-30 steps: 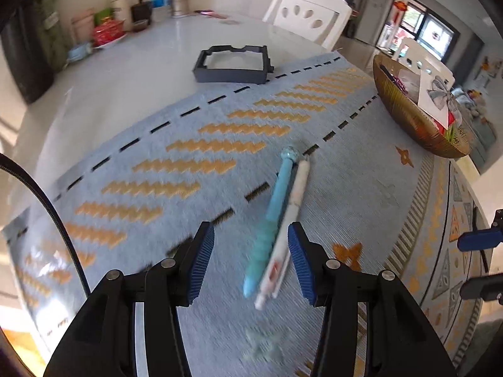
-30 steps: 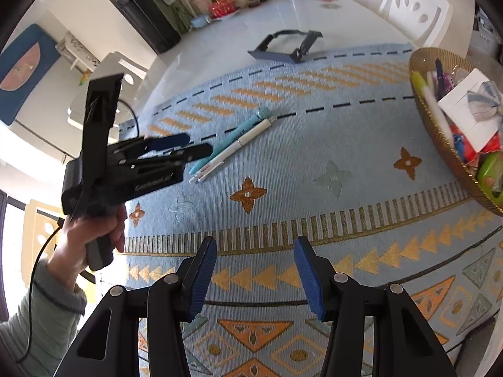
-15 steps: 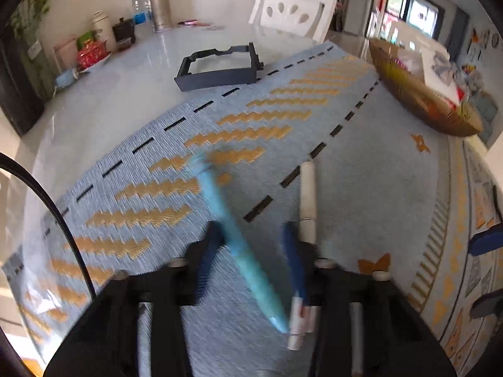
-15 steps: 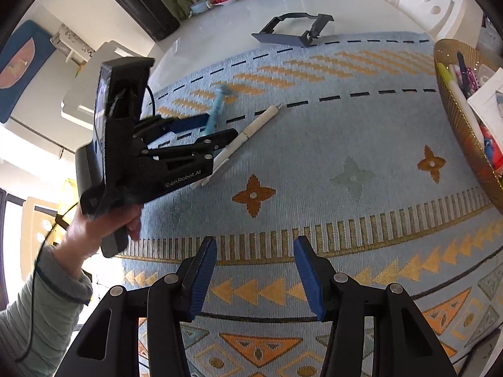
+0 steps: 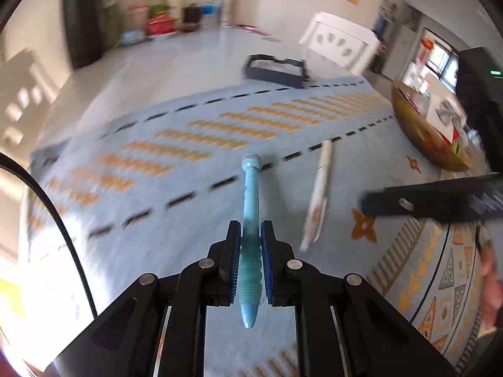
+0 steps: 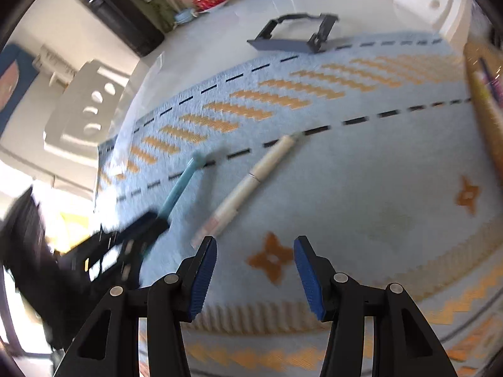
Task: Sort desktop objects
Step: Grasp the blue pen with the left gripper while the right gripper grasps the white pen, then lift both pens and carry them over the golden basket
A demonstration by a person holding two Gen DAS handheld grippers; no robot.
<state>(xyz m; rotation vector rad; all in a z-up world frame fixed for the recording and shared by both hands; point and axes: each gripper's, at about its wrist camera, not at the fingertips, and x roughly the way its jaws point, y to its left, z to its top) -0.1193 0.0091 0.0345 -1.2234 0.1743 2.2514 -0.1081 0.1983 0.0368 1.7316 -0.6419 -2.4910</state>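
Blue pen (image 5: pixel 250 220) sits pinched between the left gripper (image 5: pixel 250 238) fingers, pointing forward over the mat (image 5: pixel 188 188). White pen (image 6: pixel 251 182) lies just ahead-left of the right gripper (image 6: pixel 255 267), whose fingers are spread, angled down.

White glossy table (image 5: pixel 163 72) carried a blue woven mat (image 5: pixel 176 169) with orange zigzags and black dashes, filling center and bottom of both frames. On the mat: white pen (image 5: pixel 319 194) right of center in the left view, brown basket (image 5: pixel 421 135) at the right edge. Dark grey tray frame (image 5: pixel 275 70) sat at the mat's far edge, upper center. Blurred bottles and jars (image 5: pixel 188 12) stood on bare tabletop, top of frame.
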